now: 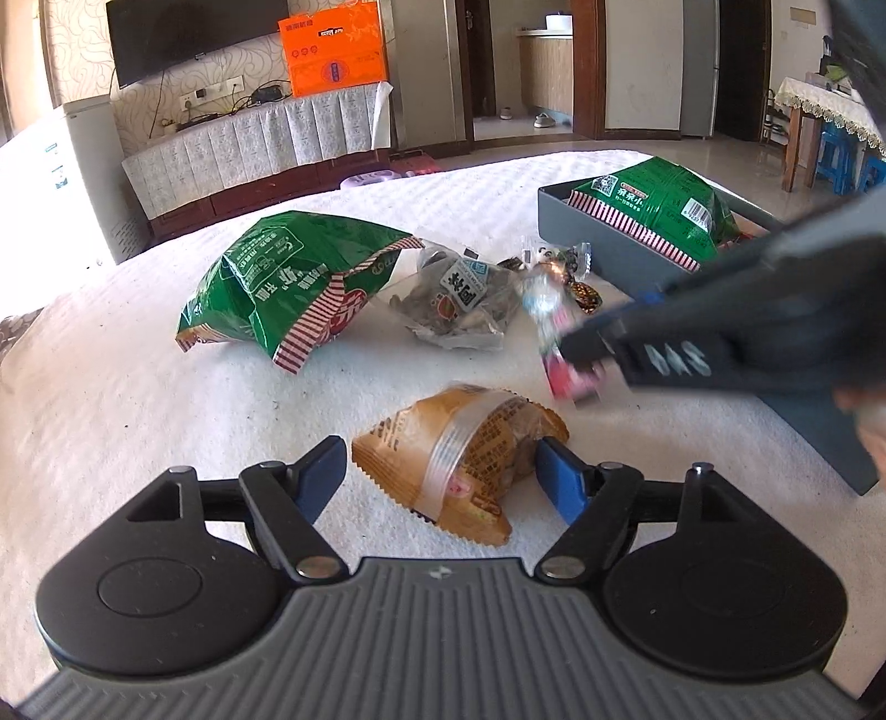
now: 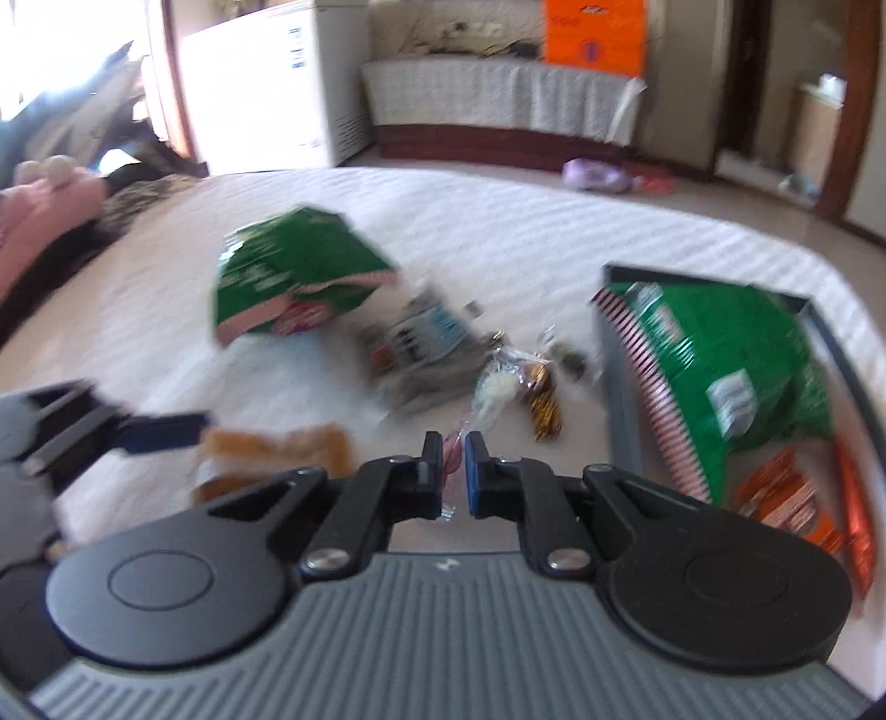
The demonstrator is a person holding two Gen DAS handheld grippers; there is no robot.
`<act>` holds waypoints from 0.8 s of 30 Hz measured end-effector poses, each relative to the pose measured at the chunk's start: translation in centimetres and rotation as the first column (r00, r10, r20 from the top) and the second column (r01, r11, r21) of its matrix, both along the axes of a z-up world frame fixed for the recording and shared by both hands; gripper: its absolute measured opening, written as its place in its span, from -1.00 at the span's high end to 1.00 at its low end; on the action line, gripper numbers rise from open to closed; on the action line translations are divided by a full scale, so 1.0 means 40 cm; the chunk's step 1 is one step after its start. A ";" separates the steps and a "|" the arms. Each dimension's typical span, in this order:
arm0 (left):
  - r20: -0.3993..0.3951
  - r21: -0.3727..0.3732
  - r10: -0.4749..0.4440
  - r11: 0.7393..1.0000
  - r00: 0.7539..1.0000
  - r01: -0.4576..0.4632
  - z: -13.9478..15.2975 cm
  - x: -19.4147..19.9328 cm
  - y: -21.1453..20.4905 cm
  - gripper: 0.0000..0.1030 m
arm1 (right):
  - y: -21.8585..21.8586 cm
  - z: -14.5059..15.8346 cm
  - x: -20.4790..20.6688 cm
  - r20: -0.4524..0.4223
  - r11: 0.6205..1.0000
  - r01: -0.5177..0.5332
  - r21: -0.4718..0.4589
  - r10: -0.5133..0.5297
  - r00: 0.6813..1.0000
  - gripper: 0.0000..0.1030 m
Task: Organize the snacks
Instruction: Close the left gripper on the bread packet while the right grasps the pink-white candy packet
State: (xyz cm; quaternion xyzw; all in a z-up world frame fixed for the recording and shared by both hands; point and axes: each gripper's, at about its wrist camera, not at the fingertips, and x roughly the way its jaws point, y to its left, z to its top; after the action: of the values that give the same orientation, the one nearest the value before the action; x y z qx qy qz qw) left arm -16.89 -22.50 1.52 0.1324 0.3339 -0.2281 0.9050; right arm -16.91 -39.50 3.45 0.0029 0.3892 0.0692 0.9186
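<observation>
My left gripper [image 1: 443, 471] is open, its blue fingers on either side of a tan wrapped pastry [image 1: 459, 454] lying on the white bed cover. My right gripper [image 2: 454, 465] is shut on a small pink-red candy wrapper [image 2: 451, 451]; it also shows, blurred, in the left wrist view [image 1: 576, 376]. A grey tray [image 1: 603, 232] at the right holds a green snack bag [image 1: 659, 205] and orange packets [image 2: 786, 493]. Another green bag [image 1: 288, 277] lies at the left, a clear grey packet [image 1: 454, 293] in the middle, and small candies [image 1: 559, 271] beside it.
The white bed cover [image 1: 138, 415] spreads under everything. Beyond the bed edge stand a covered TV bench [image 1: 260, 138] with an orange box [image 1: 332, 50], and a white appliance [image 1: 72, 155]. Pink bedding [image 2: 44, 210] lies at the far left in the right wrist view.
</observation>
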 end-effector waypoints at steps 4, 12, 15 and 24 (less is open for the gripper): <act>-0.007 0.007 0.001 1.000 1.000 -0.001 -0.007 0.000 -0.001 -0.57 | -0.015 -0.007 -0.005 -0.024 0.998 0.042 0.038 -0.041 0.999 0.73; 0.012 -0.003 0.013 1.000 1.000 -0.013 -0.020 0.015 -0.012 -0.67 | 0.053 -0.037 0.023 0.014 0.991 -0.009 -0.131 0.011 1.000 0.41; 0.034 -0.014 -0.018 1.000 0.999 0.018 -0.020 0.009 -0.024 -0.26 | 0.031 -0.019 0.020 0.014 0.996 -0.002 -0.093 0.003 1.000 0.63; 0.064 -0.001 -0.048 0.999 0.997 0.048 -0.011 -0.011 -0.032 -0.01 | 0.003 0.043 -0.038 0.056 1.000 -0.020 -0.009 0.020 0.998 0.69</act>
State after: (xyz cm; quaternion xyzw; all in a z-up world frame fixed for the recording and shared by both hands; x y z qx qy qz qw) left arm -17.31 -23.77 1.08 0.1463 0.3010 -0.2458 0.9097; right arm -18.42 -39.37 5.17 -0.0068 0.3635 0.0767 0.9284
